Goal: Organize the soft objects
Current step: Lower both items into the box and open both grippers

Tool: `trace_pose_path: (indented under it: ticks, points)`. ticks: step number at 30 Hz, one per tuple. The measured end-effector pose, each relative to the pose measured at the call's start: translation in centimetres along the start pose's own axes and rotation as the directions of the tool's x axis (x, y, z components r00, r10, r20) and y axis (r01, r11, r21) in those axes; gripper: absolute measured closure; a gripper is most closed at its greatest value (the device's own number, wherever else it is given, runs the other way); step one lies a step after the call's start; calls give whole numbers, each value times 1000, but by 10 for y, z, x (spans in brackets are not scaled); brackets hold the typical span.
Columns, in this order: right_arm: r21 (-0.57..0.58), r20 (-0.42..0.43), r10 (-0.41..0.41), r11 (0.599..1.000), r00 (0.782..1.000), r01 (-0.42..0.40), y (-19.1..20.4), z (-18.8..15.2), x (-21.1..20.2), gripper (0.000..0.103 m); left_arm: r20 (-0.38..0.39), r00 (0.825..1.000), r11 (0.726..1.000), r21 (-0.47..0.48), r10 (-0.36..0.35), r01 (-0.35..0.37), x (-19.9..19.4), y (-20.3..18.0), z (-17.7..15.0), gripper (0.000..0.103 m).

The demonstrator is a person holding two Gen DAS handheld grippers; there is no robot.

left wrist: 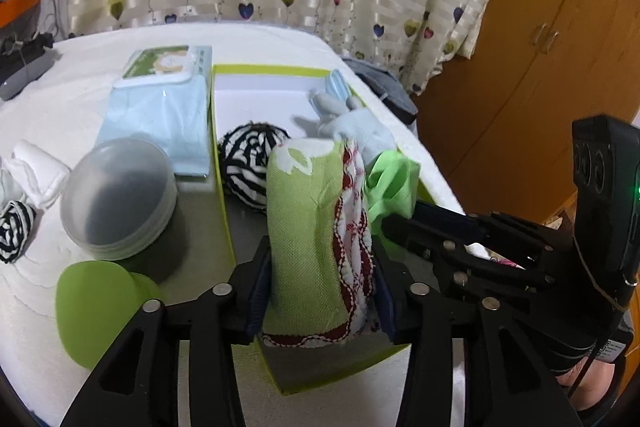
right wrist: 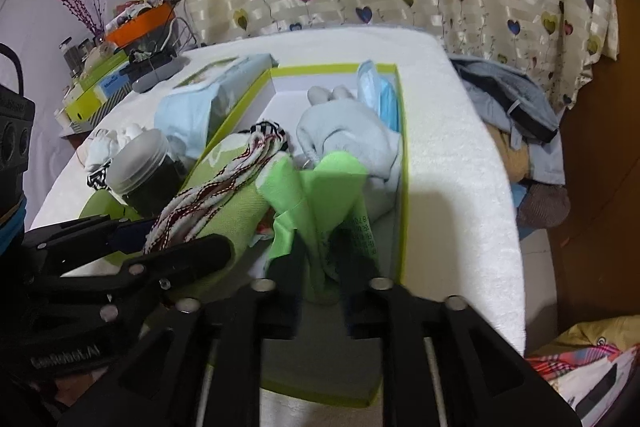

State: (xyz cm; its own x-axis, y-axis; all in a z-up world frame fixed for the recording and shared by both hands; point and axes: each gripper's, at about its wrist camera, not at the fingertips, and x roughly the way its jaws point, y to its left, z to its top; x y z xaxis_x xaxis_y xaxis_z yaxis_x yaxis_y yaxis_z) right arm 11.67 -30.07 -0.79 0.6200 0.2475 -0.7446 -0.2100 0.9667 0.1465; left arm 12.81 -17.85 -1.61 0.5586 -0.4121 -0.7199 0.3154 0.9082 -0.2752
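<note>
My left gripper [left wrist: 320, 287] is shut on a rolled green towel with a red-and-white trim [left wrist: 312, 227], held over the green-rimmed box [left wrist: 224, 211]. My right gripper [right wrist: 322, 291] is shut on a bright green cloth [right wrist: 328, 195] over the same box [right wrist: 402, 187]. The towel [right wrist: 232, 211] and the left gripper's fingers [right wrist: 184, 259] show at the left of the right wrist view; the right gripper's fingers [left wrist: 452, 227] and the green cloth [left wrist: 392, 183] show in the left wrist view. Inside the box lie a black-and-white striped roll [left wrist: 252, 163], a pale grey glove [right wrist: 348, 139] and a blue face mask [right wrist: 380, 91].
On the white bed left of the box are a frosted round jar [left wrist: 120, 199], a light blue wipes pack [left wrist: 160, 115], a green lid [left wrist: 96, 311], white socks [left wrist: 36, 175] and a striped sock [left wrist: 14, 231]. Clothes [right wrist: 512, 107] lie at the bed's right edge.
</note>
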Motion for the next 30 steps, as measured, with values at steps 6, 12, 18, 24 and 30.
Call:
trace_pose_path:
  ticks: [6, 12, 18, 24, 30]
  points:
    - [17, 36, -5, 1000, 999, 4, -1, -4, -19, 59, 48, 999, 1000, 23, -22, 21, -20, -7, -5, 55]
    - [20, 64, -16, 1000, 998, 15, 4, -7, -38, 59, 86, 996, 999, 38, -24, 21, -38, -13, -8, 55]
    - [15, 103, -11, 1000, 995, 9, 16, -13, -60, 59, 127, 992, 999, 53, 2, -9, -61, -14, -18, 55]
    - [-5, 117, 21, 1000, 993, -21, 30, -23, -72, 59, 162, 986, 998, 48, 22, -30, -83, -11, -30, 55]
    - [-42, 134, 43, 998, 990, -37, 48, -26, -82, 59, 190, 981, 998, 27, 48, -54, -100, 0, -38, 55]
